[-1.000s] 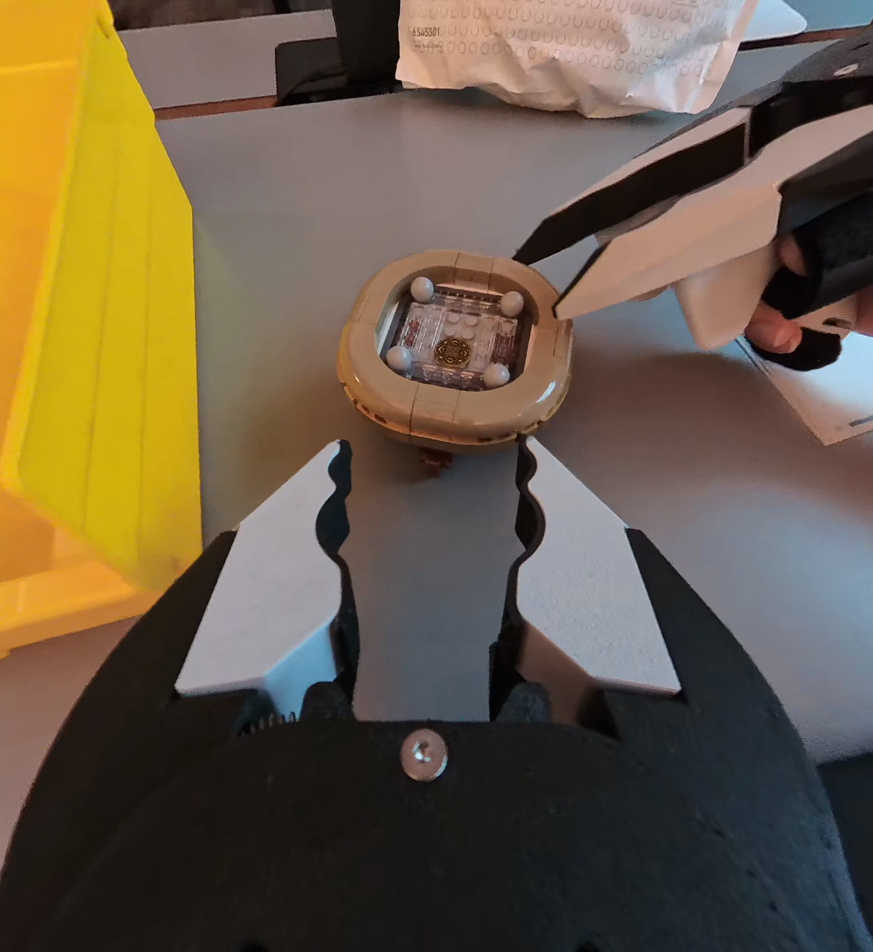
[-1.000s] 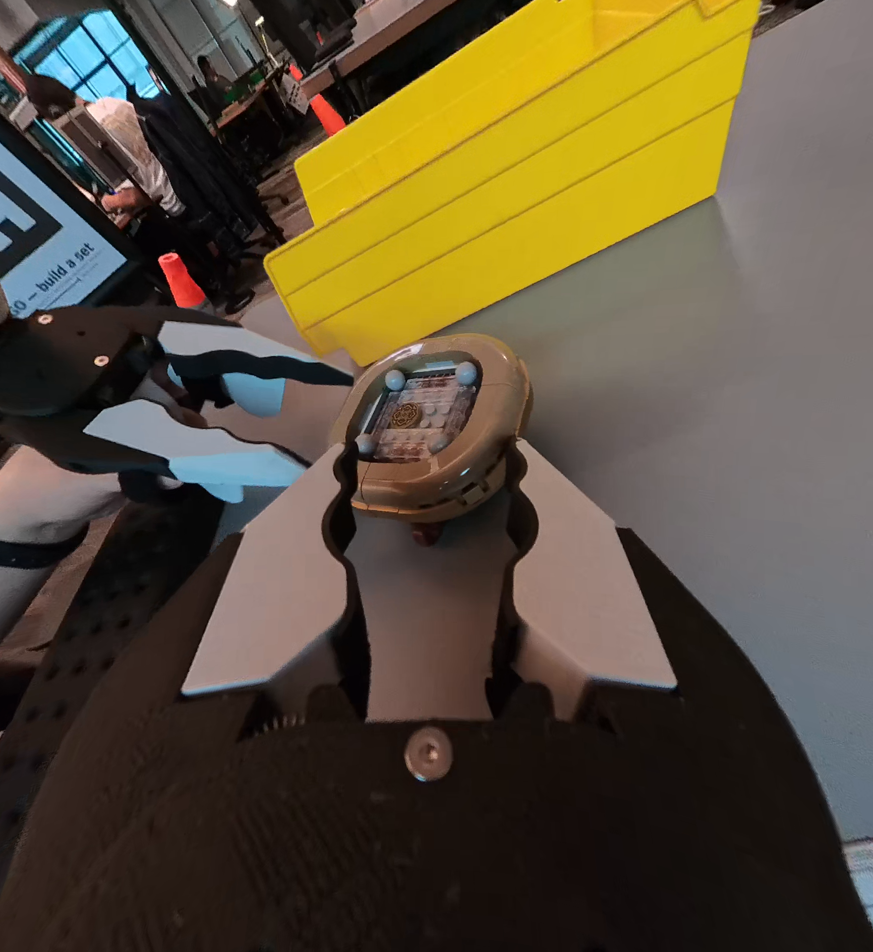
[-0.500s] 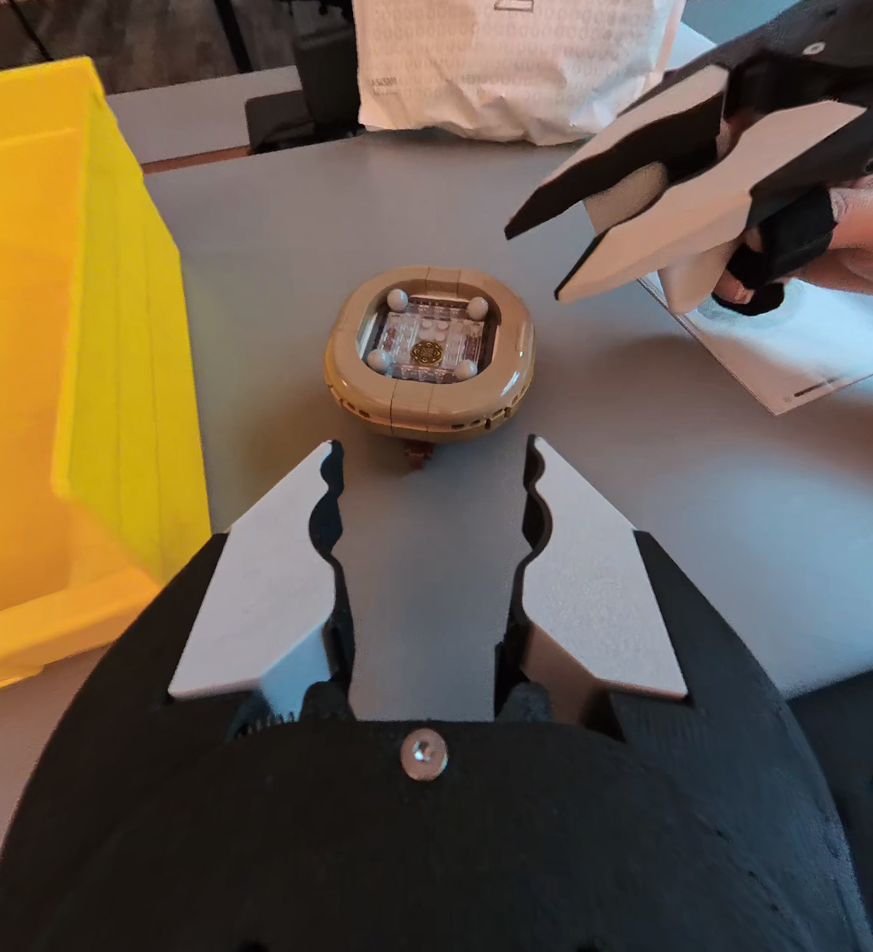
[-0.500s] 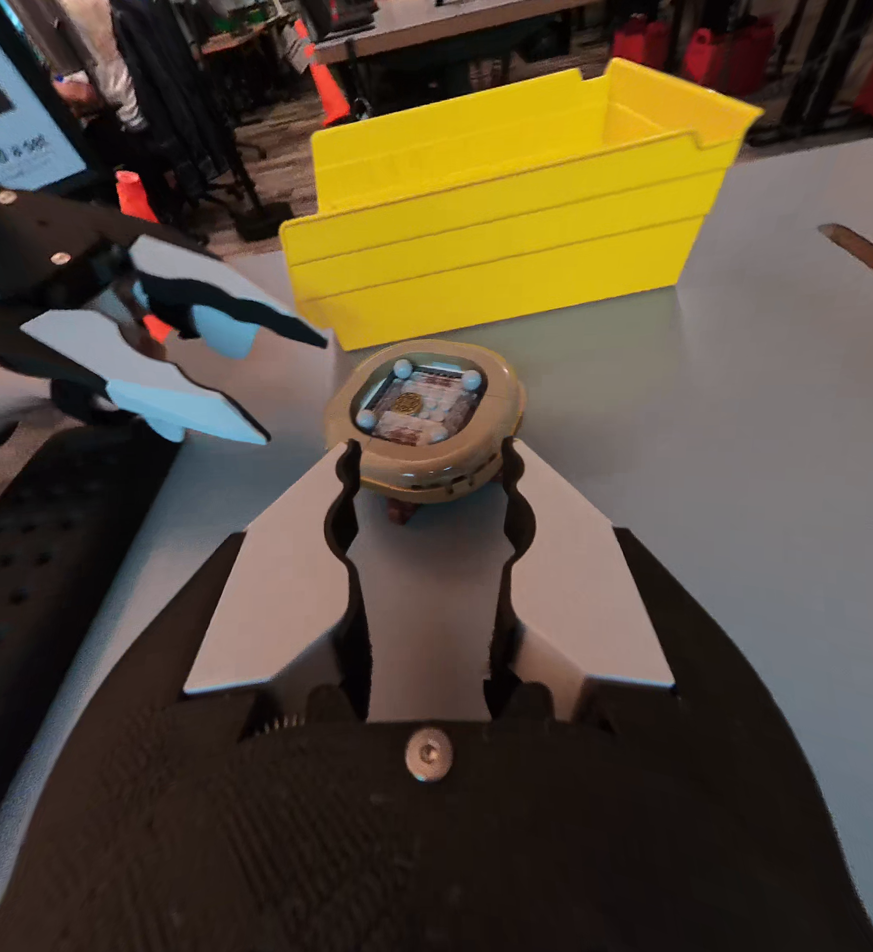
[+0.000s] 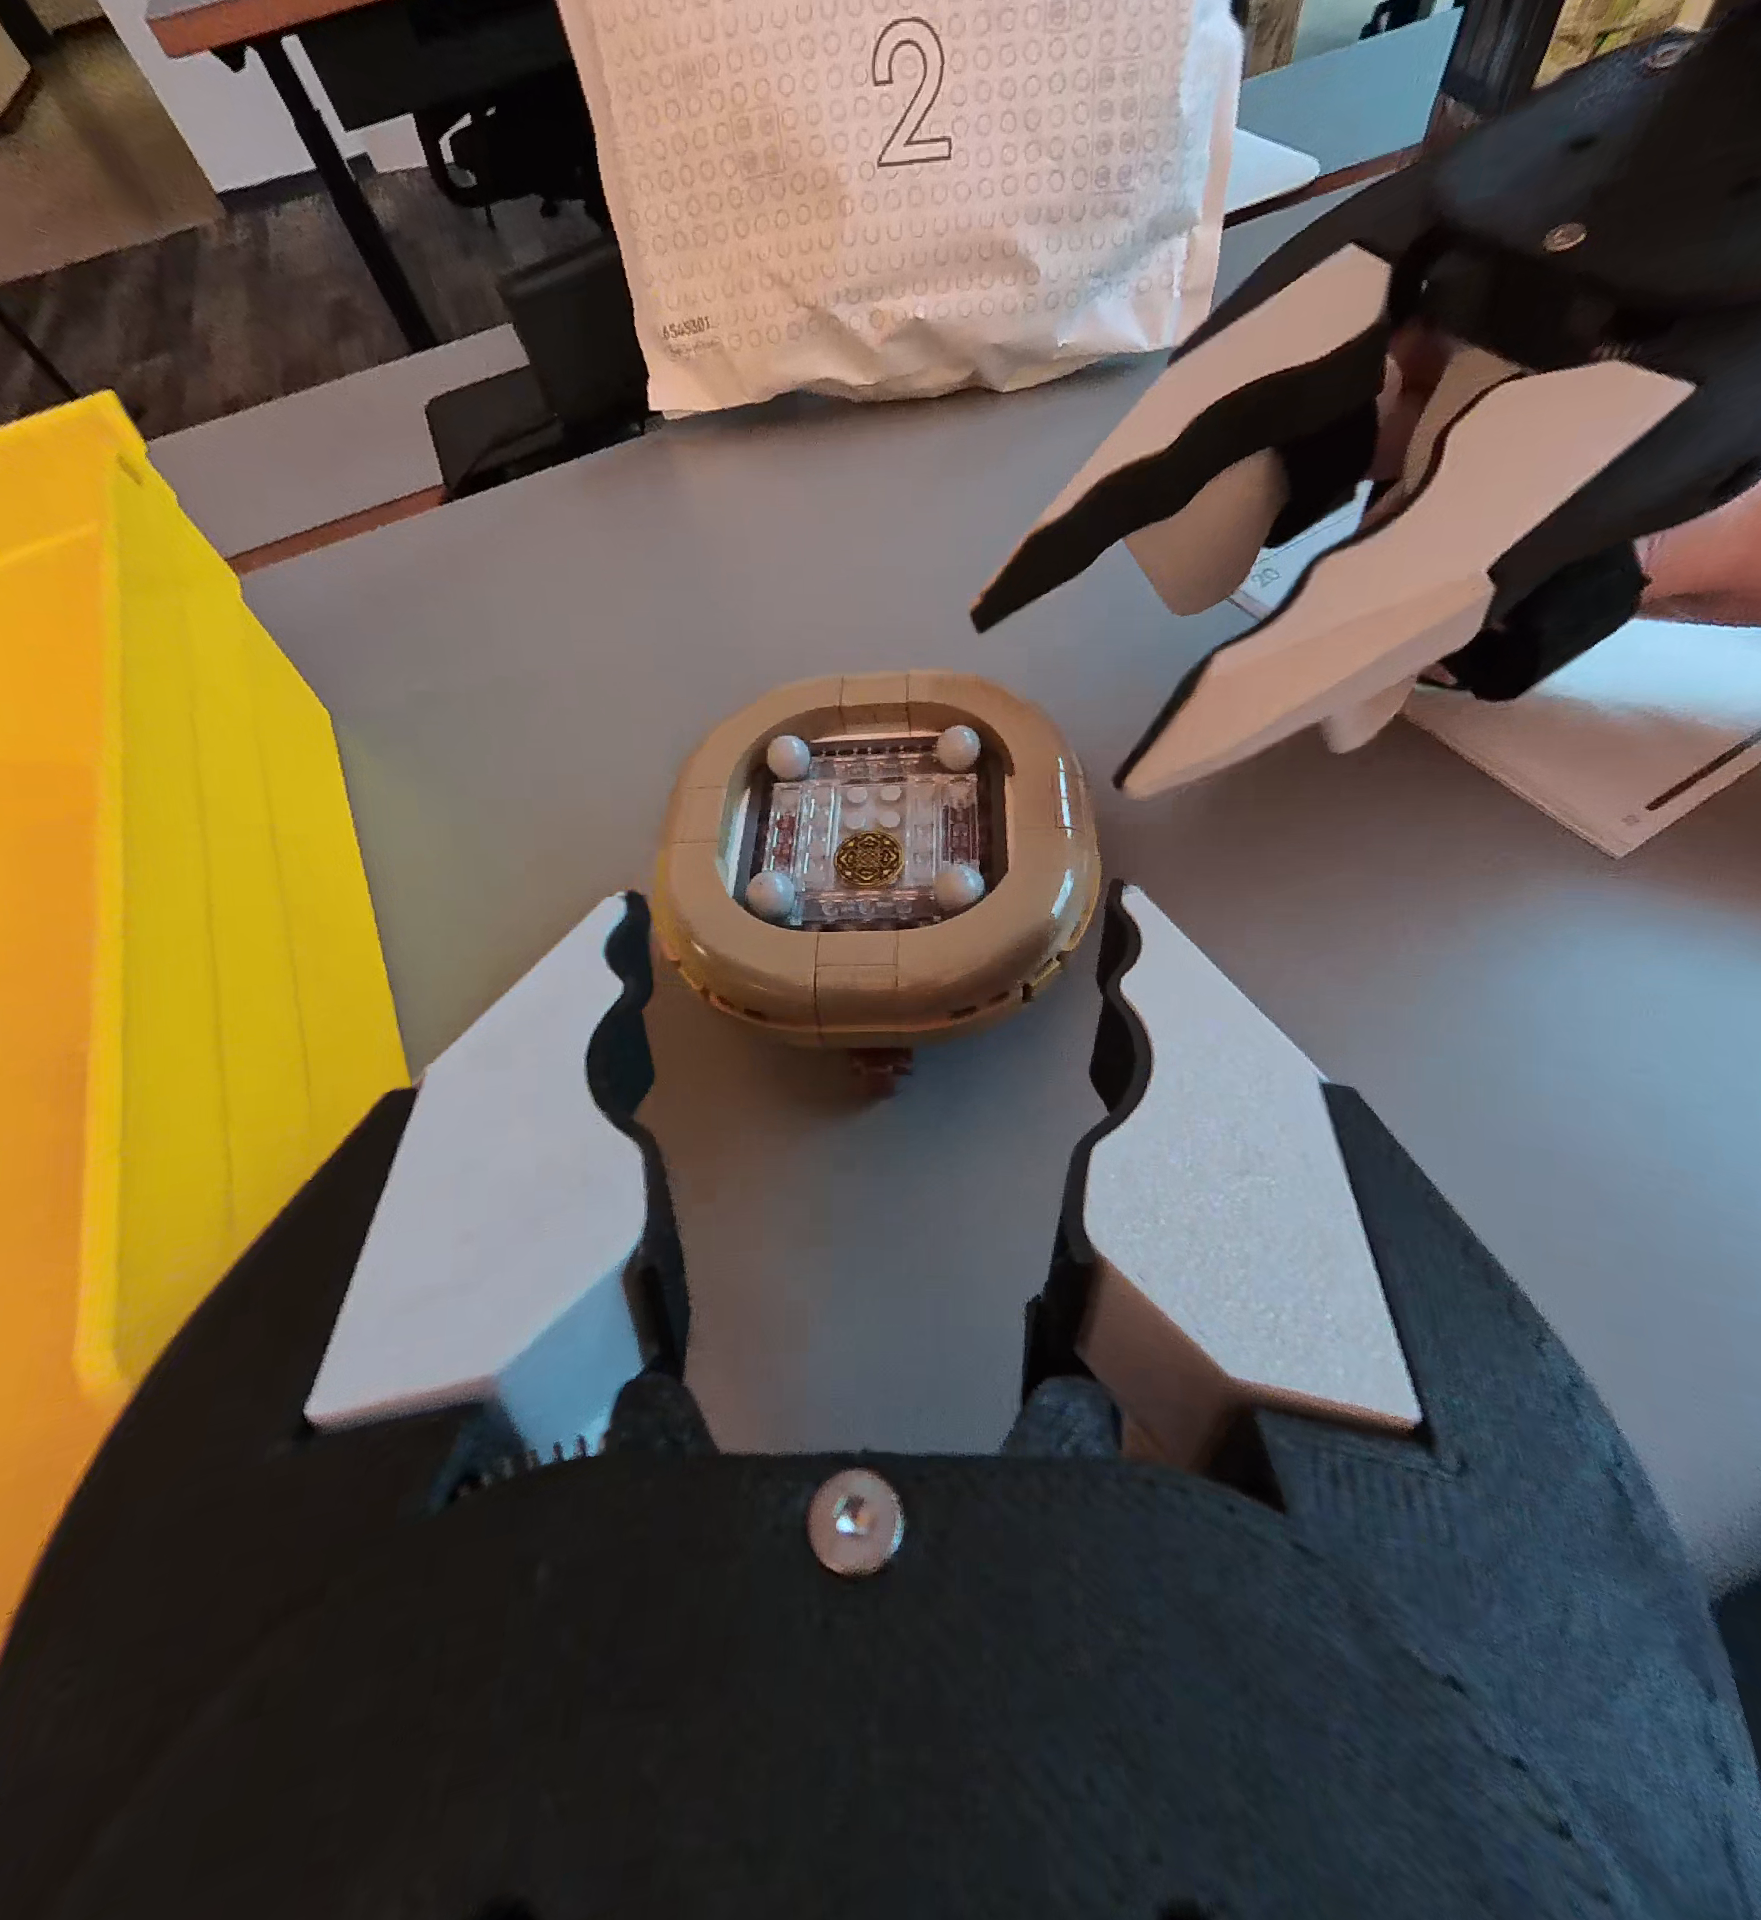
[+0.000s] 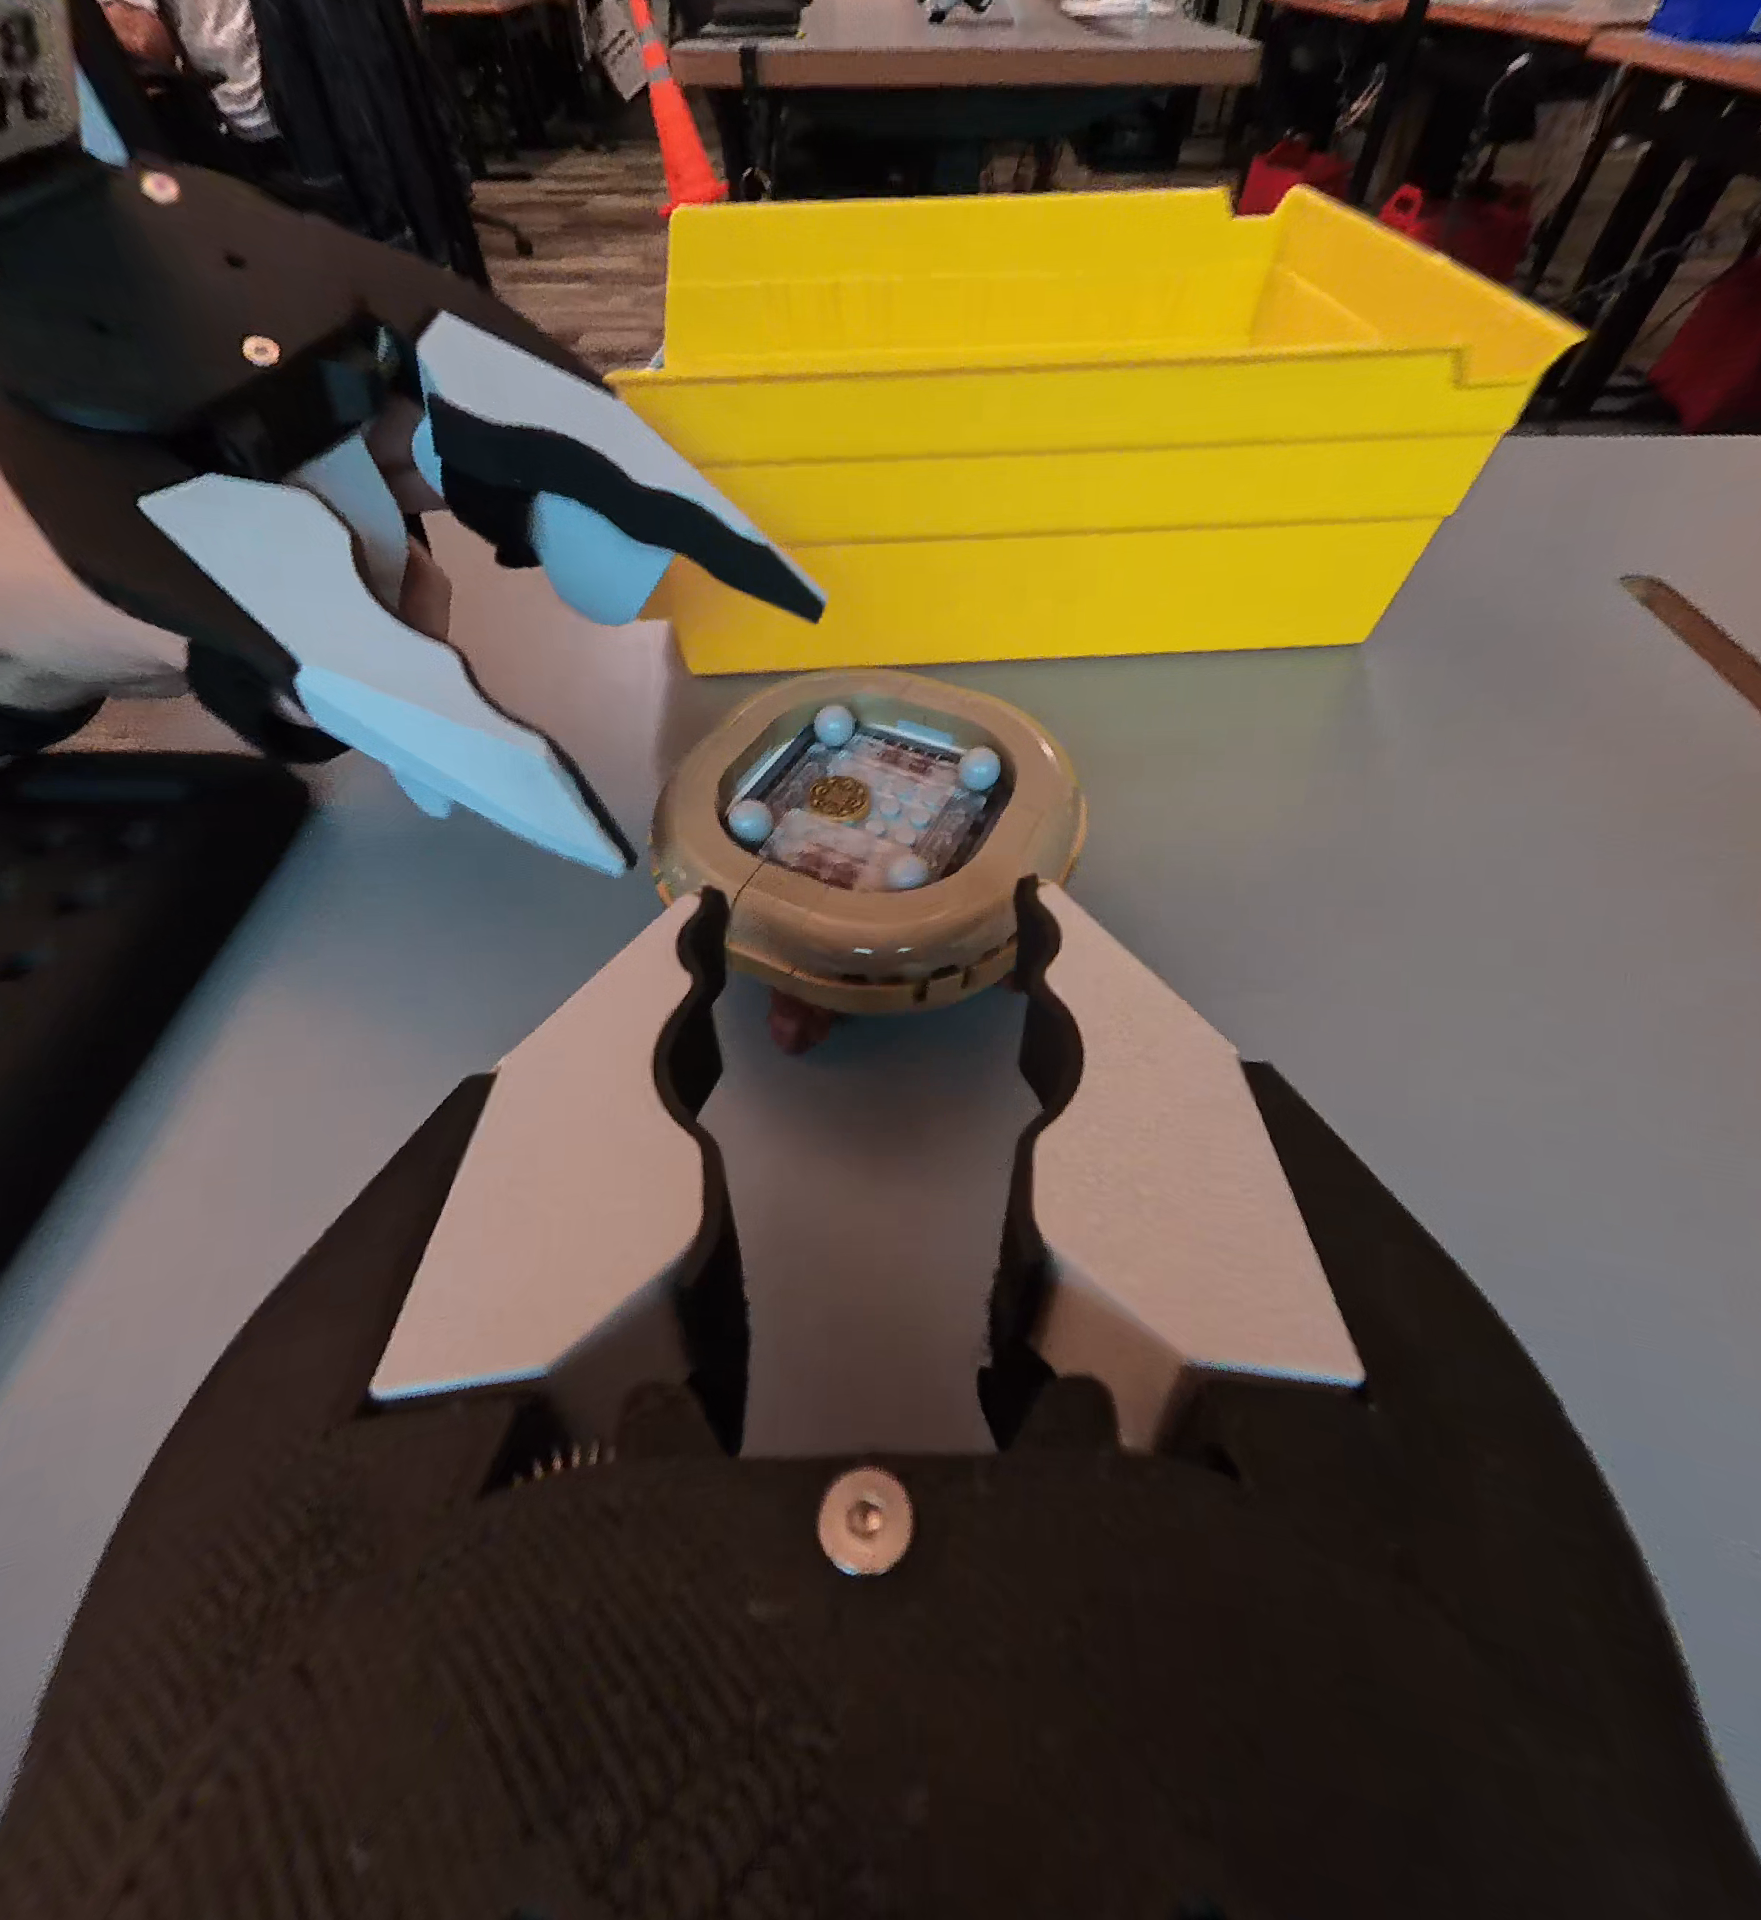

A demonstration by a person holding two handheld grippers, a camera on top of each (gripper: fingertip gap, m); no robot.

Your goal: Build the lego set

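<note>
A tan rounded-square lego model with a clear studded centre, a gold round tile and pale balls at its corners stands on a small dark red foot on the grey table. My left gripper is open, its tips on either side of the model's near edge. My right gripper is open and empty, raised just above and to the right of the model. In the right wrist view the model sits just past my right gripper, with the left gripper at its left.
A large yellow bin stands close on the model's left and also shows in the right wrist view. A white paper bag stands behind. A paper sheet lies at right. A black perforated mat lies at the table's near side.
My right gripper has come off the model's rim and risen up and away. My left gripper has moved forward until its tips flank the model. The model now sits level.
</note>
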